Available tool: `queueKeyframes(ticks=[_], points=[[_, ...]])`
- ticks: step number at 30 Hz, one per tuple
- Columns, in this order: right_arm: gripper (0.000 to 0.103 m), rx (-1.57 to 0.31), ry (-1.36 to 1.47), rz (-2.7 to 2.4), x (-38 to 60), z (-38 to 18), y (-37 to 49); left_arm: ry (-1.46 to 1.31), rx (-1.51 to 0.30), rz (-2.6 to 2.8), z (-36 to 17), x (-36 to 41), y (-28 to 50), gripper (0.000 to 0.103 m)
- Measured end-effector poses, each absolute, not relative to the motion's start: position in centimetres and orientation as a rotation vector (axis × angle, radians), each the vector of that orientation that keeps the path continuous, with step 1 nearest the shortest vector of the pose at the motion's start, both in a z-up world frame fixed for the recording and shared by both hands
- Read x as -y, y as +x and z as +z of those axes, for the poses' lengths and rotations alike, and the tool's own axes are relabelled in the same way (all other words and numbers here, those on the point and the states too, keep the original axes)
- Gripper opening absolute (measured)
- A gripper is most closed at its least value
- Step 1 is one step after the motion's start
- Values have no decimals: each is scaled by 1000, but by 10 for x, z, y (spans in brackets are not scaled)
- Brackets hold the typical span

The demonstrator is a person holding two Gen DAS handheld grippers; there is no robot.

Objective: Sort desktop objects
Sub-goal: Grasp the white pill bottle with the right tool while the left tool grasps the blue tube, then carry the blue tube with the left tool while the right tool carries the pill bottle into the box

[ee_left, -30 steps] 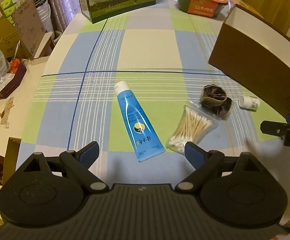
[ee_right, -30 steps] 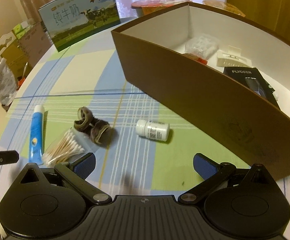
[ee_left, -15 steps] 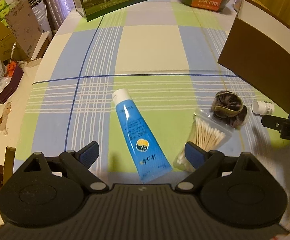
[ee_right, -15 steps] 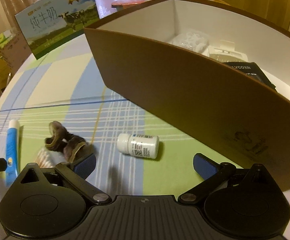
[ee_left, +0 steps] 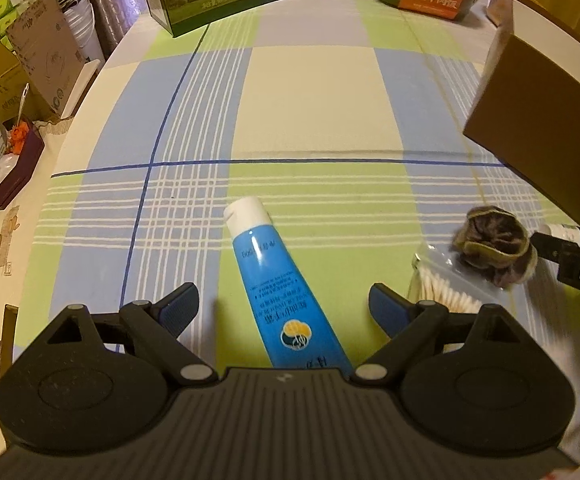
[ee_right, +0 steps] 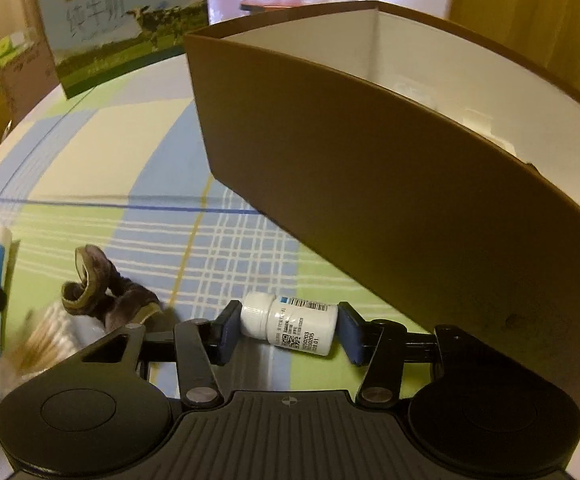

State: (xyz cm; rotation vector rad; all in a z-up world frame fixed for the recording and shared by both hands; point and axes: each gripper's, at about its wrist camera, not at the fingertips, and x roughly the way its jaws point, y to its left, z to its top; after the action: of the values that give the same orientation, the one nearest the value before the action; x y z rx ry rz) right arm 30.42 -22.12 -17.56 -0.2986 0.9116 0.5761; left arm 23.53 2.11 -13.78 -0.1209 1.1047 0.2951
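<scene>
Table (ee_left: pixel 314 92) space under a checked cloth is shared by every loose thing, and the brown box (ee_right: pixel 390 200) serves as the landmark. Inside the box, only pale, indistinct items can be made out against its white far wall; what they are cannot be told.

Just in front of the box's near wall the white pill bottle (ee_right: pixel 290 322) lies on its side, bracketed end to end by the right claw (ee_right: pixel 287 330), whose jaws are closing; the pads stand beside cap and base, and firm contact cannot yet be confirmed. A good grasp is judged to need the bottle kept centred between the pads, so that it is not rolled or squeezed out sideways, and a straight lift clear of the box's rim.

Further from the box, past the brown hair scrunchie (ee_left: pixel 494 244) and the bag of cotton swabs (ee_left: pixel 446 284), the blue tube (ee_left: pixel 277 284) lies flat with its white cap pointing away. It is straddled by the left claw (ee_left: pixel 283 306), which is spread wide and grips nothing.
</scene>
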Motion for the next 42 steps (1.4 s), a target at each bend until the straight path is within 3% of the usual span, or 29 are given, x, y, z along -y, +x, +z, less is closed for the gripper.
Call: queueKeyframes(ticks=[5, 8, 10, 12, 15, 16, 18, 22, 42], points=[[48, -920, -296, 574, 229, -175, 306, -132, -1086, 309, -146, -25, 237, 88], [48, -924, -294, 571, 233, -175, 307, -145, -1079, 306, -150, -28, 240, 80], [48, -925, -295, 569, 236, -174, 307, -146, -1073, 295, -153, -29, 240, 73], [48, -928, -293, 566, 239, -174, 306, -141, -1068, 273, -158, -30, 241, 57], [48, -930, -295, 567, 243, -173, 305, -113, -1029, 236, -161, -29, 239, 47], [48, -933, -296, 569, 243, -173, 305, -104, -1021, 214, -161, -29, 238, 37], [48, -937, -295, 568, 246, -173, 304, -94, -1022, 145, -159, -27, 236, 31], [48, -934, -301, 574, 251, -173, 301, -1, -1038, 56, -159, -11, 227, 30], [48, -999, -274, 633, 278, -166, 274, -98, -1084, 93, -156, 0, 208, 26]])
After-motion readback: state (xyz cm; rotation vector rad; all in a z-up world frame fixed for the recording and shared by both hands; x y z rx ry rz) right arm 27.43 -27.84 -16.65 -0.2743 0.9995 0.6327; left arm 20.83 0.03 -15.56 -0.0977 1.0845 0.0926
